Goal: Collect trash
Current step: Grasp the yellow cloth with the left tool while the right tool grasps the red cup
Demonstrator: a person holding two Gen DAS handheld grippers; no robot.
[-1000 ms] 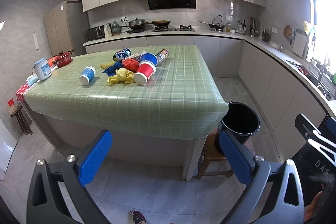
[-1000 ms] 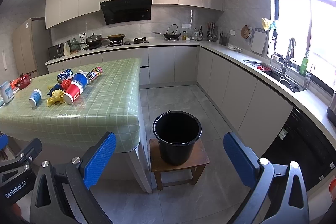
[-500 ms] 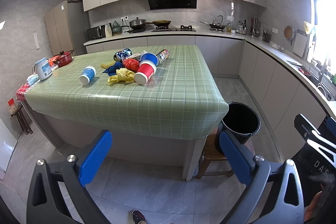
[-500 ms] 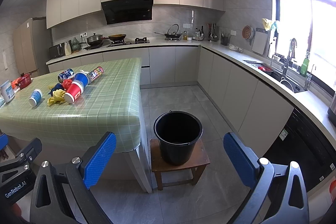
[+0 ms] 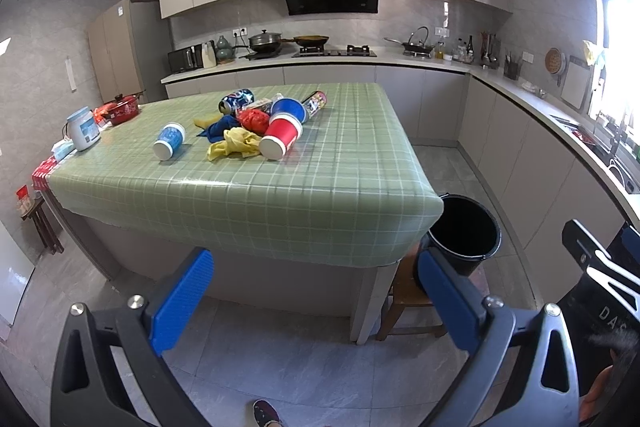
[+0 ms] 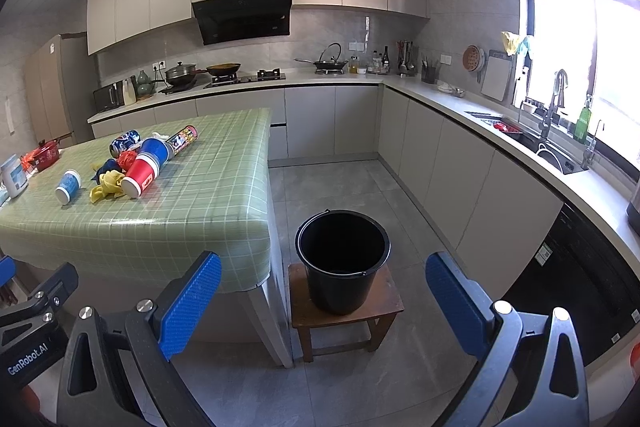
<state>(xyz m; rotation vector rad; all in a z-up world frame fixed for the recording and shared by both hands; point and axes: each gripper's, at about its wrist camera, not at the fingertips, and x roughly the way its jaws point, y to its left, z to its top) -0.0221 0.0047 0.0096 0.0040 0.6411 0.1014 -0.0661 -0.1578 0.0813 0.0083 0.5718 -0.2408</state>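
Black bucket looks empty | trash pile untouched on table | both our tongs apart, holding nothing | nothing collected yet

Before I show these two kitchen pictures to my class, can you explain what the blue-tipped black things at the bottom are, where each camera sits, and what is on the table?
No robot here: a person holds one two-finger gripper in each hand, each with a camera looking along its fingers. One picture comes from the left gripper, the other from the right gripper. Both are open and hold nothing.

On the green checked table lies the trash: a red paper cup, blue paper cups, a Pepsi can, a printed tube-shaped can and crumpled yellow, blue and red pieces. A black bucket stands on a wooden stool beside the table.
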